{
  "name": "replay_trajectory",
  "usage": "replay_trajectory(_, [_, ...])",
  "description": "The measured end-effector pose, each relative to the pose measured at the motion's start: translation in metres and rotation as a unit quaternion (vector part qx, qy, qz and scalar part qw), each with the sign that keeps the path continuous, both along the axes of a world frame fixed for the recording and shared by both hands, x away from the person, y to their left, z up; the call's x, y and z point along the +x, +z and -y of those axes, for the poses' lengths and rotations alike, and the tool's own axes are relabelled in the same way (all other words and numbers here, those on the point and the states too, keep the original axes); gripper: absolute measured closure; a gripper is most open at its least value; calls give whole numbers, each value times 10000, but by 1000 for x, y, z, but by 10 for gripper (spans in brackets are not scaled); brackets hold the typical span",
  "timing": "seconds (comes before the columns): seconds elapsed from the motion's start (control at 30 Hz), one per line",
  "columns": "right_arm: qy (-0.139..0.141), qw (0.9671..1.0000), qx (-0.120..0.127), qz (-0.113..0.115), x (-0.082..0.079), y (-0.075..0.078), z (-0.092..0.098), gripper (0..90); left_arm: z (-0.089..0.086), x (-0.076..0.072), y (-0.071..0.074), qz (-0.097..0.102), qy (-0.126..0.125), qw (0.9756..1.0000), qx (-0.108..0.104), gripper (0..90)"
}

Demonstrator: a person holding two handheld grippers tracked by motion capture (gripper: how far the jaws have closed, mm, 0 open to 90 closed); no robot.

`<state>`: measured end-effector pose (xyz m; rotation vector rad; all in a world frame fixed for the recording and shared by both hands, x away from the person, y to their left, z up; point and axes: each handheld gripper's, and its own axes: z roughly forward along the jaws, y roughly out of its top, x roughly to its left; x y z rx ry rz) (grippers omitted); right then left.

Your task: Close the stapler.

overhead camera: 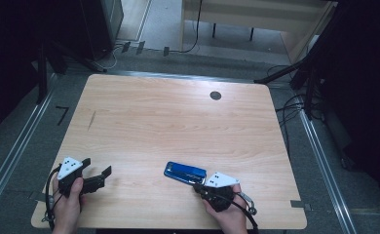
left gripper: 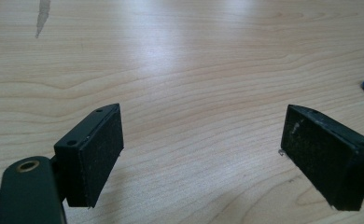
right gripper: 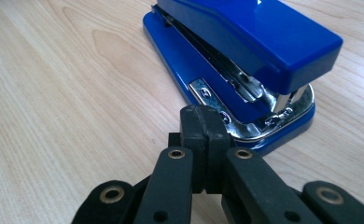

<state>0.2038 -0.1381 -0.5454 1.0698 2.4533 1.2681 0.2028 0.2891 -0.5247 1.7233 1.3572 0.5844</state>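
The blue stapler [overhead camera: 185, 172] lies flat on the wooden table [overhead camera: 178, 122] near my edge, its long axis running left to right across the table, with the hinged metal end toward my right gripper [overhead camera: 199, 187]. My right gripper's jaws are pressed fully together with nothing between them, their tips just at that hinged end of the stapler. My left gripper [overhead camera: 100, 176], well off to the left, has its jaws spread wide over bare wood, holding nothing.

high view: overhead, whole table [overhead camera: 178, 122] | tool views: low, close | shared: stapler [overhead camera: 185, 172]
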Motion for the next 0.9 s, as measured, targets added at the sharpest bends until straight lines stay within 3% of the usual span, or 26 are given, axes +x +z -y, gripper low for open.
replay_trajectory(0.9, [-129, 9999, 100, -35, 15, -1, 6, 900, 1, 0, 0, -10, 1, 10000, 52, 138])
